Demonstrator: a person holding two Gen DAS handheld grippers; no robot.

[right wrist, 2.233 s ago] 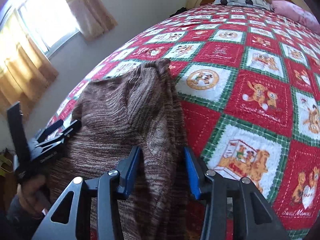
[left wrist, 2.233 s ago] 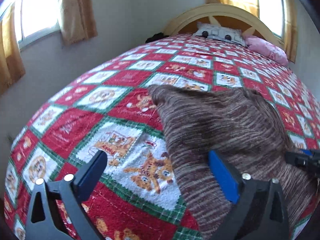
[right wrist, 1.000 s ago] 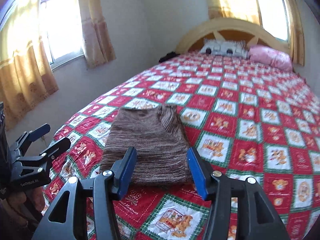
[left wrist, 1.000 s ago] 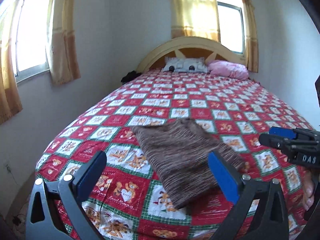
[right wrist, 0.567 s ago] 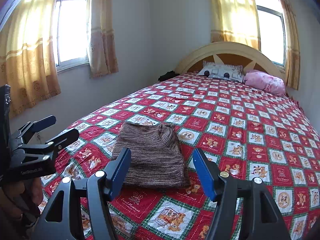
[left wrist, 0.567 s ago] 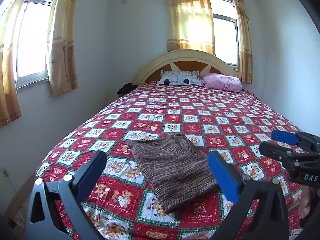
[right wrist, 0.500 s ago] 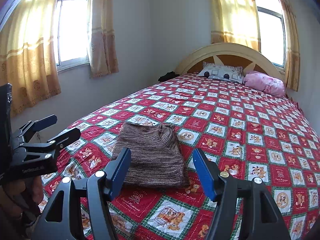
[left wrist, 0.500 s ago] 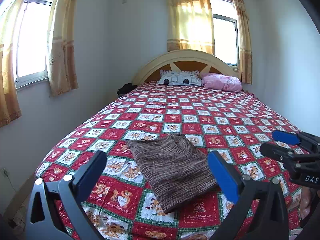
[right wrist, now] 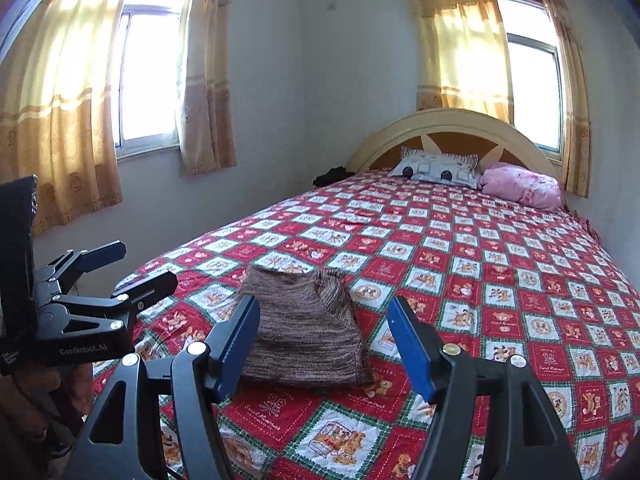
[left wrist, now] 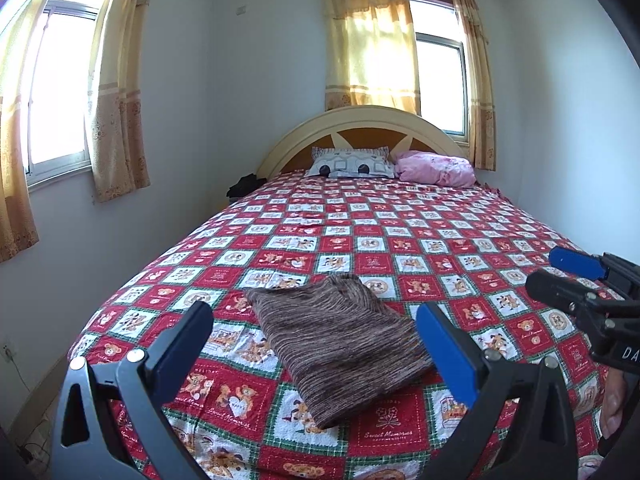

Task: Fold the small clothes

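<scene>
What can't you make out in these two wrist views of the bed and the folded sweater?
- Dark bundle beside the headboard: too small in both views to identify.
- Folded brown sweater: layers underneath hidden by its own top; in the right wrist view its near left corner is covered by a finger of the right hand-held gripper.
- Bed's near edge: cut off by the frame and the left hand-held gripper.
</scene>
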